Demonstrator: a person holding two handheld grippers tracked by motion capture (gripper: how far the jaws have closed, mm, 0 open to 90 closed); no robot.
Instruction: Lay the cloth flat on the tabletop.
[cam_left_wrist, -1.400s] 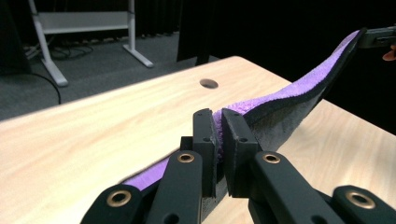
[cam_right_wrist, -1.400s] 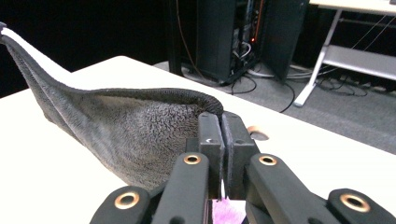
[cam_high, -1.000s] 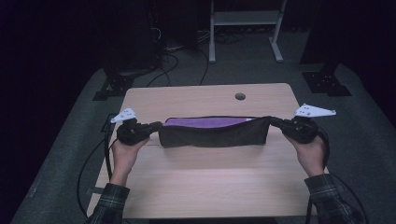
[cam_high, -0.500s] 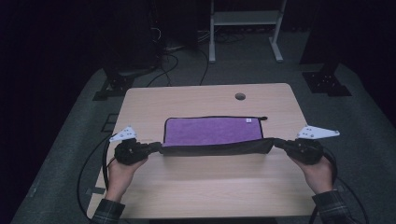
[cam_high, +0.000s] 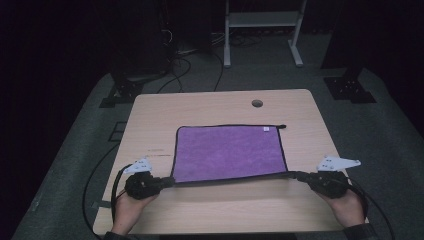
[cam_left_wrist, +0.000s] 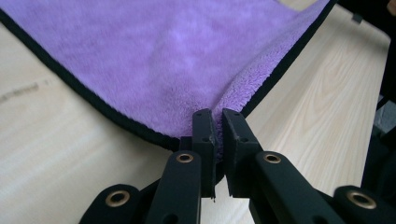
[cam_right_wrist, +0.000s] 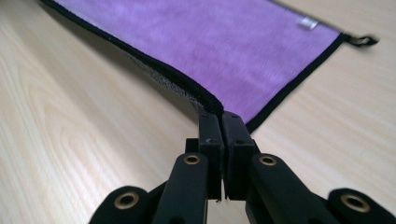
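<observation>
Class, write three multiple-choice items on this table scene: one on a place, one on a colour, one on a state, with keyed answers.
1. Where does the round hole in the table lie?
A. beyond the cloth's far edge
B. under the cloth
C. beside the left gripper

2. What colour is the cloth?
A. green with white trim
B. purple with black trim
C. plain grey

3. How are the left gripper and right gripper set?
A. both open
B. one open
C. both shut on the cloth's near corners

Answers: 1 A, the hole sits past the far hem. 2 B, black edging rings purple pile. 3 C, both gripper views show jaws pinching fabric.
</observation>
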